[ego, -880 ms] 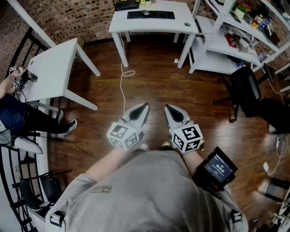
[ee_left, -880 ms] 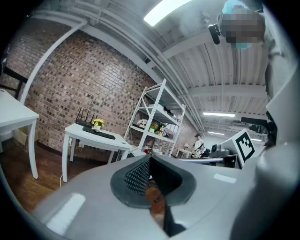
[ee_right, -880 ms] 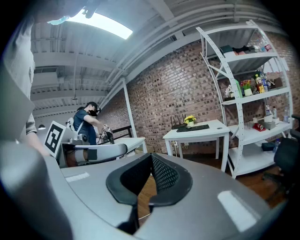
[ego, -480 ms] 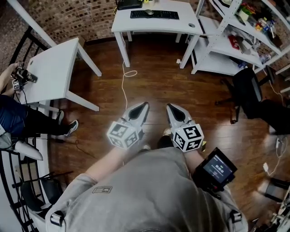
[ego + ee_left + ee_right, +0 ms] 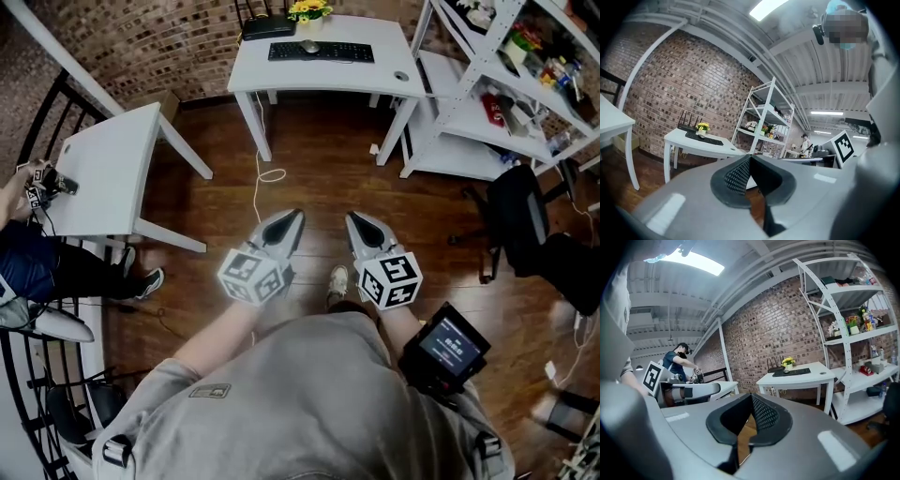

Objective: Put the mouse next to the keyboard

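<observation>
A black keyboard point(image 5: 321, 52) lies on the white desk point(image 5: 281, 75) far ahead; it also shows in the left gripper view point(image 5: 707, 139) and the right gripper view point(image 5: 791, 372). A small dark oval thing point(image 5: 401, 76), apparently the mouse, sits near the desk's right front corner, apart from the keyboard. A grey rounded thing point(image 5: 309, 45) rests at the keyboard's far edge. My left gripper point(image 5: 292, 217) and right gripper point(image 5: 354, 220) hang side by side over the wooden floor, well short of the desk. Both are shut and hold nothing.
A second white table point(image 5: 112, 159) stands at the left, with a seated person point(image 5: 28, 244) beside it. White shelving point(image 5: 487, 94) and a black office chair point(image 5: 520, 202) stand at the right. A white cable point(image 5: 258, 178) trails on the floor below the desk. Yellow flowers point(image 5: 309, 9) and a router point(image 5: 262, 26) stand behind the keyboard.
The desk has slid lower in the head view, and the flowers behind the keyboard have come into sight. Both grippers keep their place and stay shut.
</observation>
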`<state>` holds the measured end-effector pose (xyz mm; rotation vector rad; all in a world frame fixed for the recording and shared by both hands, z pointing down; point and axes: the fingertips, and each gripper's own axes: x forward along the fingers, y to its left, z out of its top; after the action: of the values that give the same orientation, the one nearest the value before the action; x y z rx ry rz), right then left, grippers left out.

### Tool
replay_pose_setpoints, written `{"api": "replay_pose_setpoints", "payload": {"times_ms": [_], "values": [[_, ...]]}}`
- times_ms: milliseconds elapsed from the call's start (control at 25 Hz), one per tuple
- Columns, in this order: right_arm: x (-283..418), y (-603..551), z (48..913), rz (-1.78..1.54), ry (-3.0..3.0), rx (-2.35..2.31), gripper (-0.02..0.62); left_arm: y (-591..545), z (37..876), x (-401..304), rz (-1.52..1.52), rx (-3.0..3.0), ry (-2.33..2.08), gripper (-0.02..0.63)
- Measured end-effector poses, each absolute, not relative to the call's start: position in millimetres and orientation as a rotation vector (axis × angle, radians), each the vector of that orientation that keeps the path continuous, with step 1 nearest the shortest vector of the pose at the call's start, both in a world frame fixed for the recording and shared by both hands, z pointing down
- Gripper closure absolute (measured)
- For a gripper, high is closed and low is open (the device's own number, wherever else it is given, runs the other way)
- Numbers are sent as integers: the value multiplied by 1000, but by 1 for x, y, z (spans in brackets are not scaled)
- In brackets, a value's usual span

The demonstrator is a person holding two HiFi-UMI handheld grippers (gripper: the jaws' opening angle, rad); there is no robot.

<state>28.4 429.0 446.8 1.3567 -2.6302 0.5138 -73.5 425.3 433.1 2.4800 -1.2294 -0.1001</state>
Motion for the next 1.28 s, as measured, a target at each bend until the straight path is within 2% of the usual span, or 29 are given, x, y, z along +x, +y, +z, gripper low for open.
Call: {"api": "replay_pose_setpoints", "payload": {"times_ms": [600, 960, 1280], "values": [[101, 280, 446, 497, -2653, 1334, 584, 282, 421, -15, -119, 2473, -1328, 604], [93, 230, 466, 575, -2633, 1294, 584, 226, 440, -22, -81, 2415, -1357, 604], [67, 144, 473, 564, -2594, 1291, 584, 129, 448, -45, -121, 2404, -1334, 604]]}}
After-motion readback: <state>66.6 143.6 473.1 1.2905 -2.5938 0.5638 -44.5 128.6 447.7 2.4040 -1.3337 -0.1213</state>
